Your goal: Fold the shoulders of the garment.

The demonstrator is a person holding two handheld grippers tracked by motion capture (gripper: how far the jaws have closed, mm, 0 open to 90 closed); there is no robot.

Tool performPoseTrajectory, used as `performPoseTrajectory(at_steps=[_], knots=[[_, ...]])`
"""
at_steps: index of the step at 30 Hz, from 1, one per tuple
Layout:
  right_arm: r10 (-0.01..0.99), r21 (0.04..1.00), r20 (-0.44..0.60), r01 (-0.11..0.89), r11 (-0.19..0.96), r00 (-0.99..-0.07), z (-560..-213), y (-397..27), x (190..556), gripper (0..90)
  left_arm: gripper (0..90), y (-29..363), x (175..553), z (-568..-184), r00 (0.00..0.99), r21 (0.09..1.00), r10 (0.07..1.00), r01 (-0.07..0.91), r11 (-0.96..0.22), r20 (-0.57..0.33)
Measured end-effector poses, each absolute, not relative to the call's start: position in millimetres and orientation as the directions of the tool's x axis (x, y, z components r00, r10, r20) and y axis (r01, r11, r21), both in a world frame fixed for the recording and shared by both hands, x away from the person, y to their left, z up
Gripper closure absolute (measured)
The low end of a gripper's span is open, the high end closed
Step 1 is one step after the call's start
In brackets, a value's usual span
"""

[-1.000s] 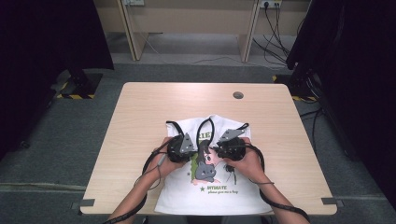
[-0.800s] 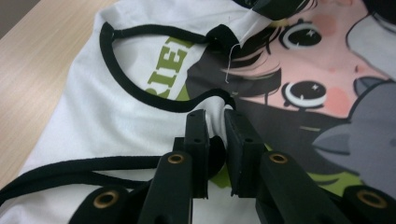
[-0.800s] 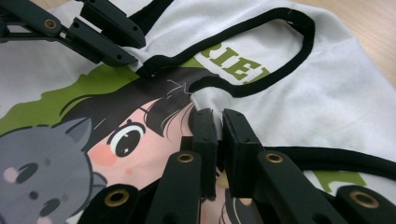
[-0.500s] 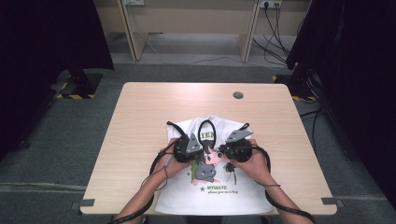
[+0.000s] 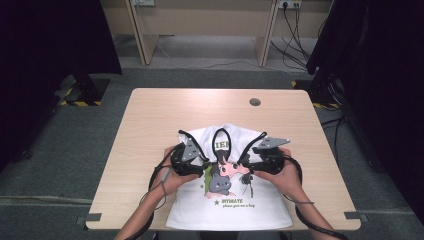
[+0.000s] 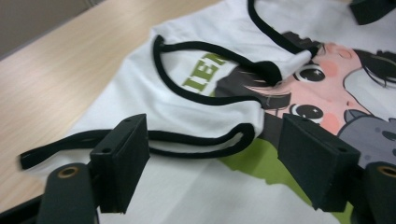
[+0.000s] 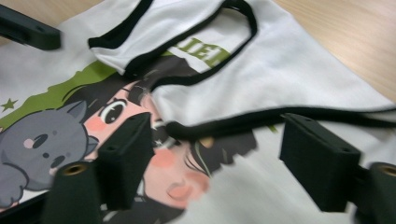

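A white T-shirt (image 5: 240, 210) with black trim and a cartoon print lies on the near half of the wooden table (image 5: 150, 130). Its top part is folded down over the print, with the collar loop (image 5: 220, 137) uppermost. My left gripper (image 5: 202, 164) stands open low over the shirt's left side. In the left gripper view a black-trimmed edge (image 6: 205, 140) runs between the open left gripper (image 6: 215, 172). My right gripper (image 5: 247, 165) is open at the shirt's right side. In the right gripper view a trimmed edge (image 7: 233, 122) lies across the gap of the right gripper (image 7: 217, 163).
A round cable hole (image 5: 255, 102) sits at the table's far right. Bare wood (image 5: 160, 110) surrounds the shirt on the far and left sides. Desk frames and cables (image 5: 295, 20) stand on the floor behind the table.
The two grippers have drawn apart sideways over the shirt, the left one going left and the right one going right. The shirt's folded top has stayed in place.
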State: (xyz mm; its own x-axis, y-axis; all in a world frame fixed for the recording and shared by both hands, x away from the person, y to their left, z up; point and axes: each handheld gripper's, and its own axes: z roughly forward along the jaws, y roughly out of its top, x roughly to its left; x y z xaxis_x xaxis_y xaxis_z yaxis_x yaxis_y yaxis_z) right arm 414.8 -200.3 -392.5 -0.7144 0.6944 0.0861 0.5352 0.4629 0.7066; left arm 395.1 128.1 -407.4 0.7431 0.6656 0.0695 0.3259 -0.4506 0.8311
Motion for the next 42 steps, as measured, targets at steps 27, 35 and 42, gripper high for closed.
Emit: performPoseTrajectory(at_steps=[27,35,42], knots=[[0.829,0.76,0.087,0.575,0.303,-0.552,-365.1,-319.6,392.2,9.3,12.8,225.2,355.9,-398.3,0.53,0.892,0.847,0.398,-0.215,-0.033],[0.861,0.775,0.09,0.578,0.254,-0.5,-360.5,-349.2,387.9,9.1,12.3,238.7,353.4,-399.7,0.49,0.897,0.87,0.405,-0.176,-0.051],[0.871,0.778,0.091,0.58,0.241,-0.483,-360.1,-360.4,383.8,8.9,12.2,239.4,352.3,-401.9,0.484,0.898,0.873,0.406,-0.17,-0.054]])
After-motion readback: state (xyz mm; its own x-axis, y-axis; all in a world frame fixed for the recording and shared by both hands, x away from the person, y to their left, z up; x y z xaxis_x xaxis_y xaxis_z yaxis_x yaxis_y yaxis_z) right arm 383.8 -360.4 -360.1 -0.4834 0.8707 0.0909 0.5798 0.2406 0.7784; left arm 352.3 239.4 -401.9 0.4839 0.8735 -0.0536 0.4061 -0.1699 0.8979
